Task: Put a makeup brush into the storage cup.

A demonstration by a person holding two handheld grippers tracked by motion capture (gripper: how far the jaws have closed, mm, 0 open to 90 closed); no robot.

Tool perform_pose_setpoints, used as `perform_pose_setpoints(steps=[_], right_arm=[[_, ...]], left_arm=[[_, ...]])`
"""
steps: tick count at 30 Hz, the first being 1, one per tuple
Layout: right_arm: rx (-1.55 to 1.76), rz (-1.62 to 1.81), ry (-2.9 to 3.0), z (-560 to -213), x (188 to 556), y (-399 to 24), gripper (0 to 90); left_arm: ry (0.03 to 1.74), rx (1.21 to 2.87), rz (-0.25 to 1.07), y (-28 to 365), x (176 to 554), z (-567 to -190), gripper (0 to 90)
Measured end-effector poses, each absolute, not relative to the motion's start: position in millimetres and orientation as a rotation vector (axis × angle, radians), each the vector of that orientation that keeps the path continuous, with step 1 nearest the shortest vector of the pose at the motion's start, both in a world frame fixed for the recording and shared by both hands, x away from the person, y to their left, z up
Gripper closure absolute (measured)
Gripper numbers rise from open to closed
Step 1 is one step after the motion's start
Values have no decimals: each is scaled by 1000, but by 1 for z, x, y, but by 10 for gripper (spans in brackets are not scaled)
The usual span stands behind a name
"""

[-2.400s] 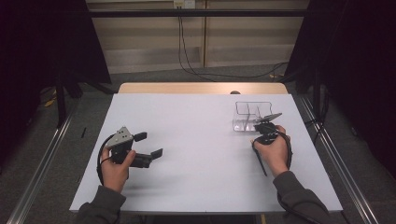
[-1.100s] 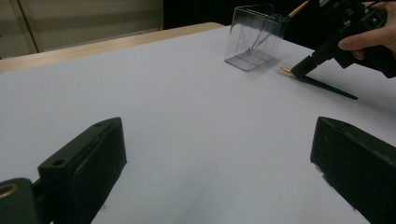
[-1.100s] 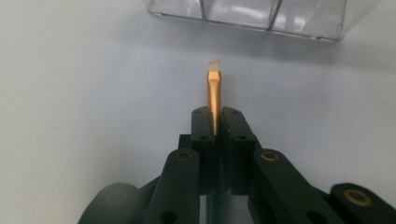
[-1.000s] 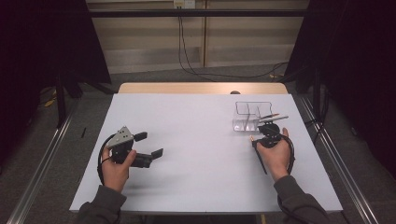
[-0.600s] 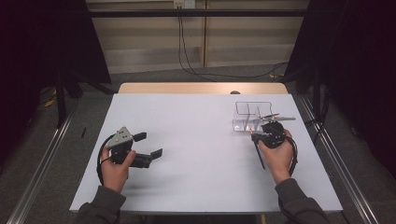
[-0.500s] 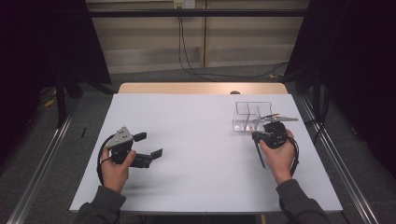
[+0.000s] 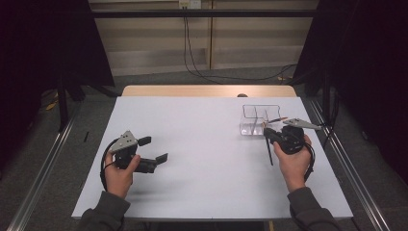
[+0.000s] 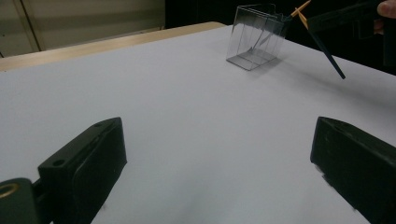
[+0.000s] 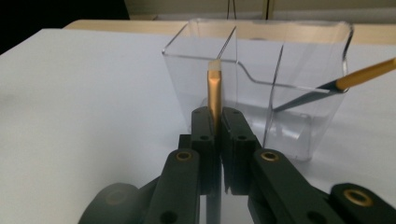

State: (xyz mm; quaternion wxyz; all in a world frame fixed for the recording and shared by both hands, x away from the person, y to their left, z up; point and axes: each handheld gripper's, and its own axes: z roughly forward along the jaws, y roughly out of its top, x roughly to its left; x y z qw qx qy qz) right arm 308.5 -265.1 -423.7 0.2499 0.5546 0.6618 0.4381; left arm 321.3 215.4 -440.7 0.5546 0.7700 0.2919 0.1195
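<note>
Now that the right hand-held gripper has lifted, clamped on a gold-ended dark pencil, it hangs before the clear divided plastic organiser, ready for dropping in; the left hand-held gripper rests open on the white desk.

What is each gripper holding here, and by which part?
The right gripper clamps a pencil near its gold eraser end. The left gripper is open, holding nothing.

At the lower left of the high view, the left hand holds the left tongs with their jaws spread wide and nothing between them. At the right of that view, the right hand holds the right tongs raised, jaws clamped together and pointing toward the upper left.
</note>
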Motion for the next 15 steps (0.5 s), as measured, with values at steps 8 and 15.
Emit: perform_pose_setpoints(steps=[8,15], right_arm=[[1395,1253,1711,-412,303,-262,856],[1350,1280,1651,-405,301,-262,856]], left_arm=[[695,1815,271,215,321,-441,32],[693,1820,275,215,321,-442,32]])
